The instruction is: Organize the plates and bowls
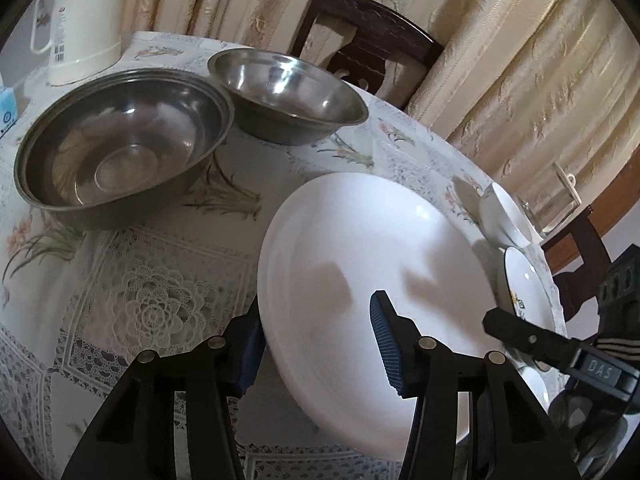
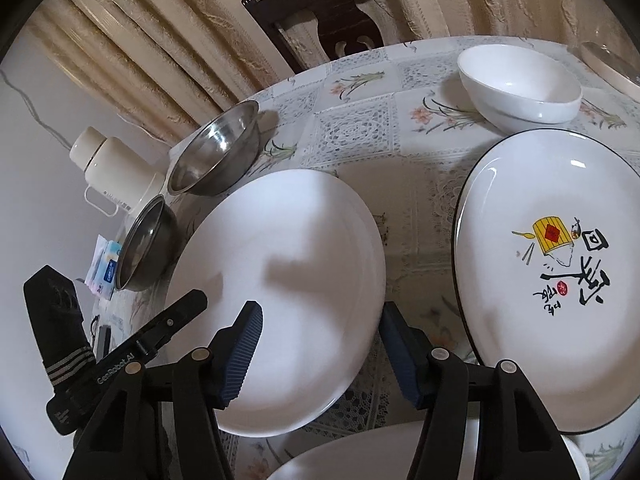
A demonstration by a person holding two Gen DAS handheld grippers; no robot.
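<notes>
A plain white round plate hangs tilted above the lace-covered counter, its rim straddled by the left hand-held gripper and the right hand-held gripper; whether the blue pads grip it cannot be told. Bare cloth lies between it and two steel bowls. A black-rimmed illustrated plate sits beside it.

Cream kettle, dark chair, curtains
</notes>
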